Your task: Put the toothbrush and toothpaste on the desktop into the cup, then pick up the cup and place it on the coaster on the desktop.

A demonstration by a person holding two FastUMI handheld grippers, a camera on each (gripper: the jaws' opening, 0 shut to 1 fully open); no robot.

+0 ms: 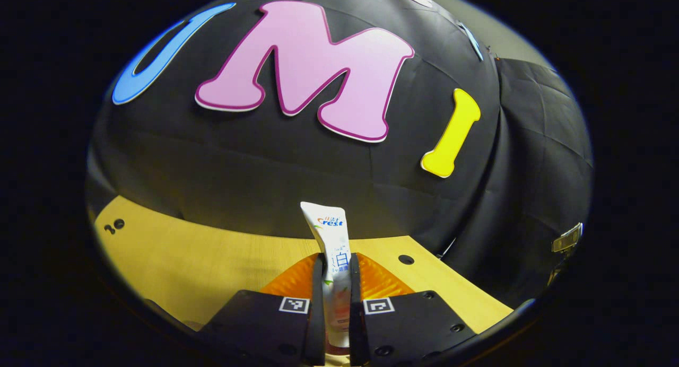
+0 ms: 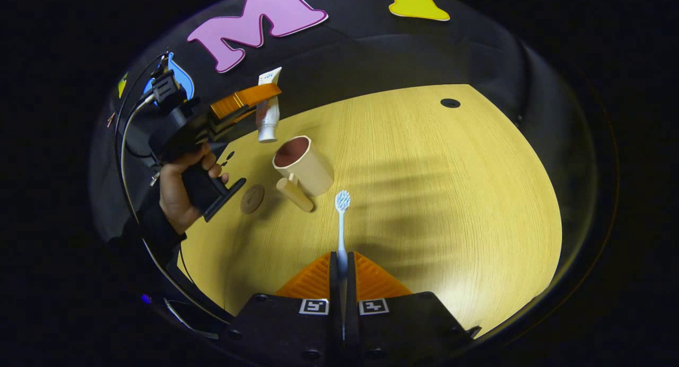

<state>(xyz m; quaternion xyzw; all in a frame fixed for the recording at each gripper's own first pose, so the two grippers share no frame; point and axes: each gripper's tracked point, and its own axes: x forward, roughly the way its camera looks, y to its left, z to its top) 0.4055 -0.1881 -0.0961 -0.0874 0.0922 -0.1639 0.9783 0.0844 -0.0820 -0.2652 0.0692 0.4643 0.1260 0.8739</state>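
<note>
Pale wooden desktop, black-cloth booth.

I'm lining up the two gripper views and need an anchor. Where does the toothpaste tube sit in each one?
Left gripper view: toothpaste tube stands upright at bottom centre, clamped between the left gripper's fingers.
Right gripper view: upper left, hanging cap-down from that gripper, above the cup.
Shared landmark: the wooden desktop.

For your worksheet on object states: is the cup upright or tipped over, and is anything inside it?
Upright and seemingly empty: the cup stands on the table, mouth up, nothing sticking out.
</note>
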